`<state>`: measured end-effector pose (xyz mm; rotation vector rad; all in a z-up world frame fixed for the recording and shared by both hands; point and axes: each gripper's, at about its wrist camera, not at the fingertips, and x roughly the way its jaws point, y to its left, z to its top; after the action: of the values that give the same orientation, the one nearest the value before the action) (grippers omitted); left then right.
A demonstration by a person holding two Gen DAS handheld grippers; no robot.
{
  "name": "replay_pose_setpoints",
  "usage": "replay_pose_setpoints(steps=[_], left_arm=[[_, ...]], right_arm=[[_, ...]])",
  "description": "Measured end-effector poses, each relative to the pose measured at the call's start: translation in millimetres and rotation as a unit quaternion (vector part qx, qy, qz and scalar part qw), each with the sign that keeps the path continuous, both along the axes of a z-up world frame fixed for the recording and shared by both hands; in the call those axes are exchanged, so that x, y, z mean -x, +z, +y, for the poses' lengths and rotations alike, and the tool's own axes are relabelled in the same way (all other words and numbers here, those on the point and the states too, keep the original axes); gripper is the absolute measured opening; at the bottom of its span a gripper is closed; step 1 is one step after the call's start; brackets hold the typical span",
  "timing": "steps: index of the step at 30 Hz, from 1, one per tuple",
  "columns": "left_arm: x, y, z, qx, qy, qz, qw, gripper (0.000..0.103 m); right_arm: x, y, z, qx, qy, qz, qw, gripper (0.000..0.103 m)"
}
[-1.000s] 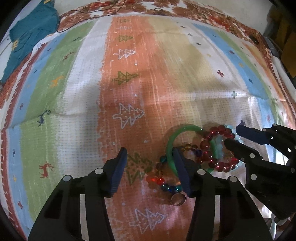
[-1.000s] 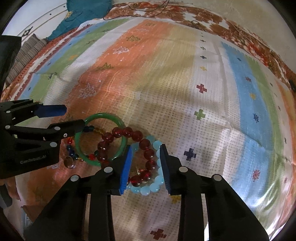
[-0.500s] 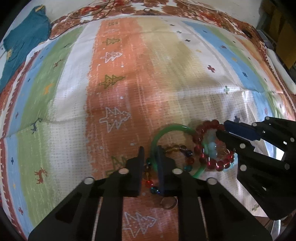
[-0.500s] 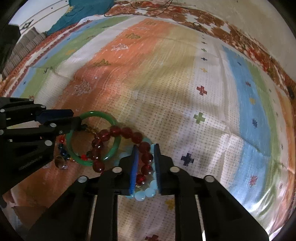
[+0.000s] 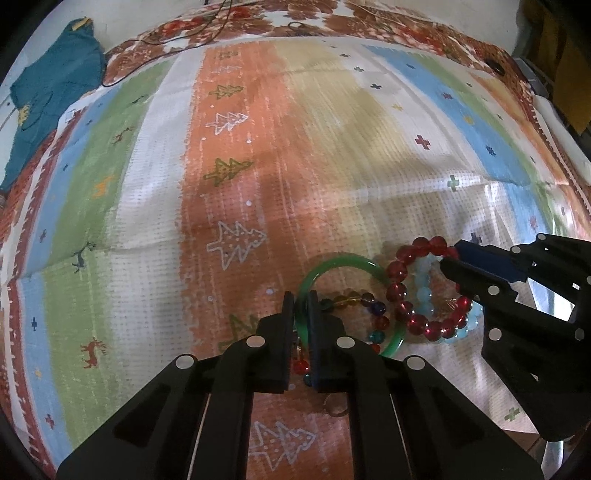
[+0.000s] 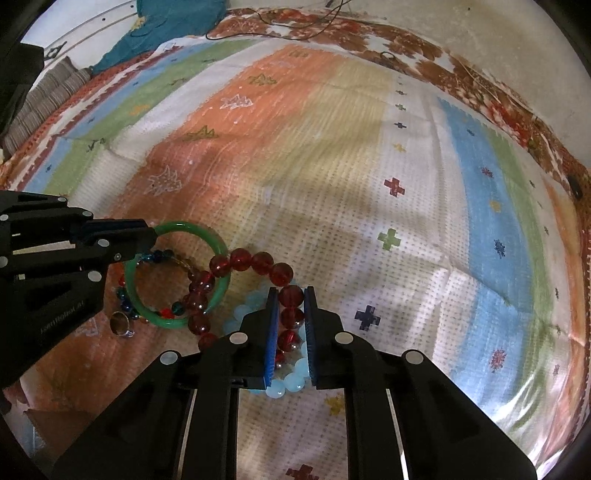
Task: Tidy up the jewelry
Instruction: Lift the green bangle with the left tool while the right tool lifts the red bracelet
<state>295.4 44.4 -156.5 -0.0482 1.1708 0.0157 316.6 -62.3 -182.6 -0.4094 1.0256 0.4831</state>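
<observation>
Left gripper (image 5: 301, 306) clamped on the near-left arc of the green bangle (image 5: 343, 260), pads pressed to either side of the band. Right gripper (image 6: 290, 306) closed on the red bead bracelet (image 6: 251, 260), one dark red bead squeezed between blue pads. Green bangle flat on the striped blanket (image 5: 258, 147), red bead bracelet overlapping the bangle's right edge. Pale blue bead bracelet (image 6: 284, 387) under the red one, on the side away from the bangle, showing below the right gripper's pads. Multicoloured bead strand (image 5: 369, 306) partly inside the bangle, trailing out beneath its near rim toward the left gripper. Small metal ring (image 6: 120, 323) on the blanket just outside the bangle's near-left rim, apart from it. Further from the bangle, tree and deer motifs across orange, green, white and blue stripes. Teal cloth (image 5: 48, 96) at the blanket's far left corner, well apart from the bangle; thin dark cable (image 5: 207, 22) along the far patterned border.
</observation>
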Motion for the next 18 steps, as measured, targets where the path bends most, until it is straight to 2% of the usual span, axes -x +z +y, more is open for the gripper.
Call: replay_pose_setpoints(steps=[13,18], left_arm=[[6,18,-1,-0.015,0.004,-0.012,0.9998,0.007],[14,24,1,-0.025,0.022,-0.017,0.9993,0.007]], right_arm=[[11,23,-8,-0.02,-0.009,-0.015,1.0,0.014],[14,28,-15,-0.028,-0.023,-0.011,0.999,0.014]])
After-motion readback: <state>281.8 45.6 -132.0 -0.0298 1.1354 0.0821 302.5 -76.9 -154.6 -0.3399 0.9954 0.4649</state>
